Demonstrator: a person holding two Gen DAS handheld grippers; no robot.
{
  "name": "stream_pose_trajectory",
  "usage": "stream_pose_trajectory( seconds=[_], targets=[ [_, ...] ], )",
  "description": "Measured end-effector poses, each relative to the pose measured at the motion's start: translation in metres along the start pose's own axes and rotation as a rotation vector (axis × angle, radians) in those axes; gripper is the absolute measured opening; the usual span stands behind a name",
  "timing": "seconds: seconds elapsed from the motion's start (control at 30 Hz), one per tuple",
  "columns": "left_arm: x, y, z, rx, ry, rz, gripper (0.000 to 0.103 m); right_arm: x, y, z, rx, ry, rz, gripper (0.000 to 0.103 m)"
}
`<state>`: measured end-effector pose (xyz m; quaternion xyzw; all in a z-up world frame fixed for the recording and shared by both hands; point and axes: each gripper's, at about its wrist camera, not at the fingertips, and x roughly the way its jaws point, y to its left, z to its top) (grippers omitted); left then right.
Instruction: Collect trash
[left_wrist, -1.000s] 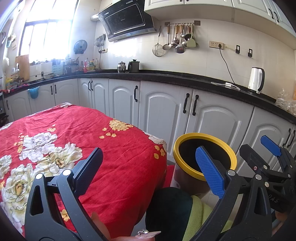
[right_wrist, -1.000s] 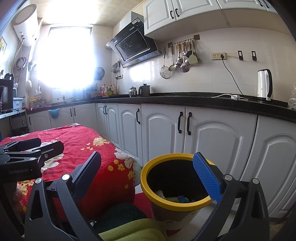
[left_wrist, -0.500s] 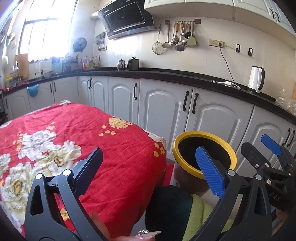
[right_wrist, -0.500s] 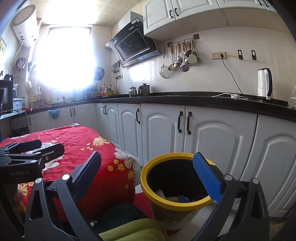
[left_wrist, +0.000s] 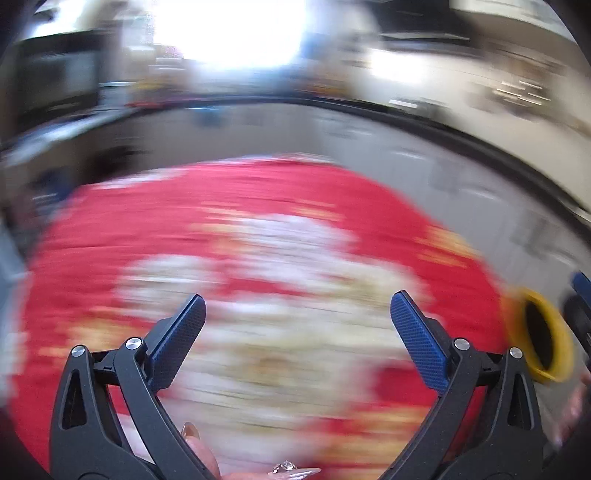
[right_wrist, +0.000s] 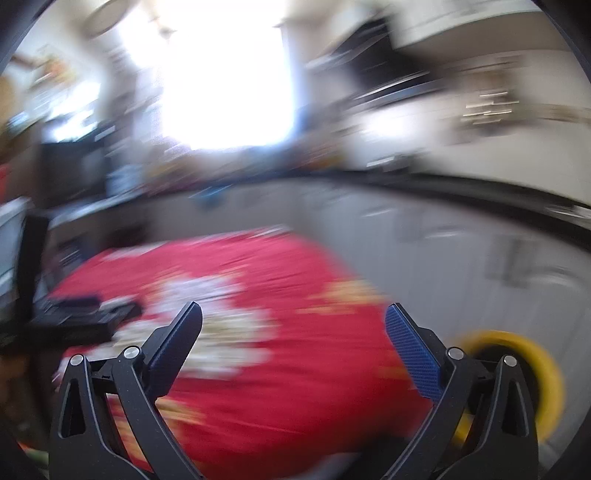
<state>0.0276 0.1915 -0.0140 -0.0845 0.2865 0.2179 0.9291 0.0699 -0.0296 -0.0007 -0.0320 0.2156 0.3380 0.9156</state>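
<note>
Left wrist view: both cameras have swung away from the bin toward the red flowered tabletop (left_wrist: 229, 221), everything smeared by motion. The left gripper (left_wrist: 297, 332) has its fingers wide apart, empty. The yellow-rimmed bin (left_wrist: 554, 332) now sits at three o'clock, mouth tipped toward centre.

Right wrist view: the right gripper (right_wrist: 293, 339) is also spread and empty; the bin (right_wrist: 543, 365) lies at four o'clock. No trash is discernible in the blur; I'd judge they're searching.

Domestic kitchen: white cabinets (right_wrist: 461, 251) under a dark countertop (right_wrist: 461, 190), bright window (right_wrist: 225, 74), floral red tablecloth (left_wrist: 258, 229).
</note>
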Motion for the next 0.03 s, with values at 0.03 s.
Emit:
stream_pose_trajectory(
  seconds=[0.03],
  targets=[
    [0.0071, 0.0448, 0.0029, -0.034, -0.007, 0.133, 0.092, 0.0295, 0.032, 0.0059, -0.01, 0.061, 0.075, 0.097]
  ],
)
